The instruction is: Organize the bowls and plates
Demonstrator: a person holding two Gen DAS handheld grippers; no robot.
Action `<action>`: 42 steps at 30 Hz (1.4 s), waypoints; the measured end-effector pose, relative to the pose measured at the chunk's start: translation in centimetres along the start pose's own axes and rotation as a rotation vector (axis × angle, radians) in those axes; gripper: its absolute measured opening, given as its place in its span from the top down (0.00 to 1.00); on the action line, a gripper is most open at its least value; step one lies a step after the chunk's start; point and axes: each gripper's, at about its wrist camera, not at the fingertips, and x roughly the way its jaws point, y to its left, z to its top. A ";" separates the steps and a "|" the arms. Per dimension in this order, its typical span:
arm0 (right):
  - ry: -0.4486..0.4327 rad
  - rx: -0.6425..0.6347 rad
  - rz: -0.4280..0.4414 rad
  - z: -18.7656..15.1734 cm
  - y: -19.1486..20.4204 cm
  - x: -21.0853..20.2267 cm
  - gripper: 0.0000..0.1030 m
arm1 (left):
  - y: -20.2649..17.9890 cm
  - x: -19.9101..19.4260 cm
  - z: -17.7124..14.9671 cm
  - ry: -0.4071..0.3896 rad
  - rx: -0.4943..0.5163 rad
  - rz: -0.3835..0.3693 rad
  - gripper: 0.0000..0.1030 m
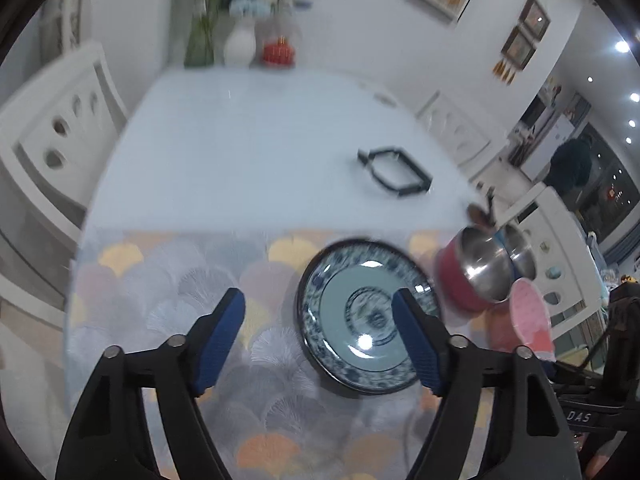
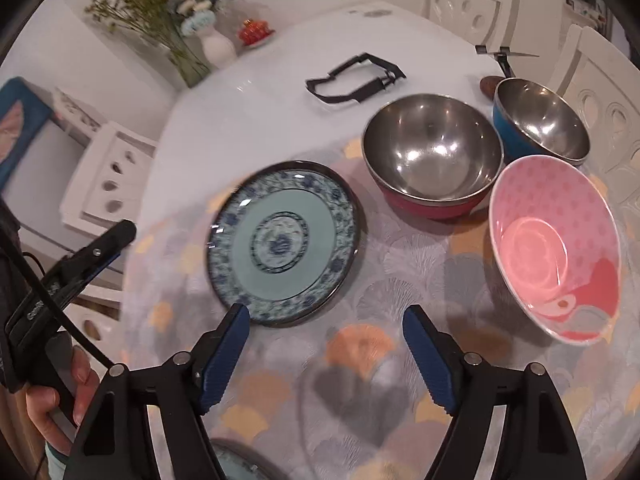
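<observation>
A blue-patterned plate lies on the scallop-patterned placemat; it also shows in the left wrist view. Right of it stand a steel bowl with a red outside, a steel bowl with a blue outside and a pink bowl. The edge of a second patterned plate shows at the bottom of the right wrist view. My left gripper is open and empty, its right finger over the plate's rim. My right gripper is open and empty, just in front of the plate.
A black strap loop lies on the white table. A vase with flowers and a red ornament stand at the far edge. White chairs surround the table. A small stand is behind the blue bowl.
</observation>
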 end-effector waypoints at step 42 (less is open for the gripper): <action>0.095 -0.264 -0.028 1.0 1.2 8.5 0.55 | 1.5 8.5 -0.8 0.168 0.046 -0.119 0.70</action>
